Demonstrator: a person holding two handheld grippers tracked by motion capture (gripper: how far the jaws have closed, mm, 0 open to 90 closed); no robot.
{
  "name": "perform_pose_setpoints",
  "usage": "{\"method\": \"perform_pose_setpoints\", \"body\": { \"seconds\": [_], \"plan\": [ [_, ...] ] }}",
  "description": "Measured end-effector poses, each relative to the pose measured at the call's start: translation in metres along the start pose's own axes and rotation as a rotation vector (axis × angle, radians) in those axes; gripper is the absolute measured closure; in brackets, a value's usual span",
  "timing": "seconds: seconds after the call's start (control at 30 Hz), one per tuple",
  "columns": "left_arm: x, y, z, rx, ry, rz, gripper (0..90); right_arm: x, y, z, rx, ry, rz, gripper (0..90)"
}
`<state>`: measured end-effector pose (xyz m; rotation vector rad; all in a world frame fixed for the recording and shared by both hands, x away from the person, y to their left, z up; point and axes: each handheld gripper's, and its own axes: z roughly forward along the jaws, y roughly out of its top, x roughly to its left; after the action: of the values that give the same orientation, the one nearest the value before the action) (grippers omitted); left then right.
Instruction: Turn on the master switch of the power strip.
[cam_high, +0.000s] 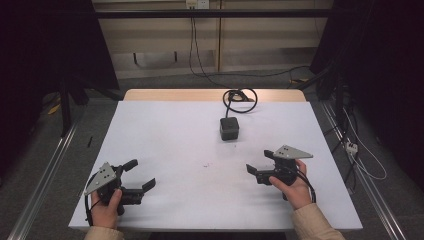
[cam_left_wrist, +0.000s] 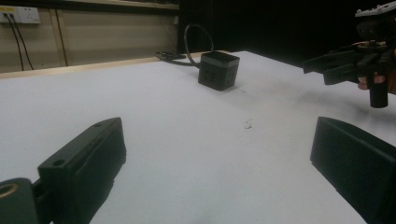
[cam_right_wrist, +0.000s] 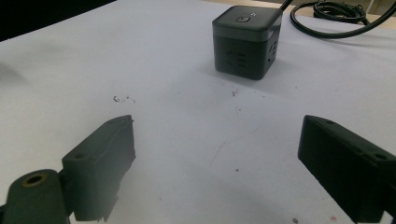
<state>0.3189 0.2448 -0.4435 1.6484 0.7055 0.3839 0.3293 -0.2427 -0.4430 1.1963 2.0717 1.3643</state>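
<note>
Two hand-held grippers (cam_high: 139, 175) (cam_high: 260, 161), one socket cube (cam_high: 229, 128).

High view looks down; both low gripper views share the cube socket (cam_left_wrist: 218, 70).

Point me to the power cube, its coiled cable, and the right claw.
power cube (cam_high: 229, 128), high view, top face.
coiled cable (cam_high: 241, 95), high view, loop near the far table edge.
right claw (cam_high: 261, 164), high view, midway between its fingertips.

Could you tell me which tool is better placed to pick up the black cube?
Probably the right tool. It is open and nearer the cube, which sits just ahead in the right gripper view. The left tool, also open, lies farther across the table.
</note>
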Motion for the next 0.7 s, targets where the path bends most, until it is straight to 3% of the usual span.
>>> {"method": "perform_pose_setpoints", "body": {
  "seconds": [0.7],
  "plan": [
    [-0.001, 0.001, 0.0, 0.001, 0.004, 0.003, 3.0, 0.0, -0.008, -0.015, -0.006, 0.007, -0.006, 10.9]
  ]
}}
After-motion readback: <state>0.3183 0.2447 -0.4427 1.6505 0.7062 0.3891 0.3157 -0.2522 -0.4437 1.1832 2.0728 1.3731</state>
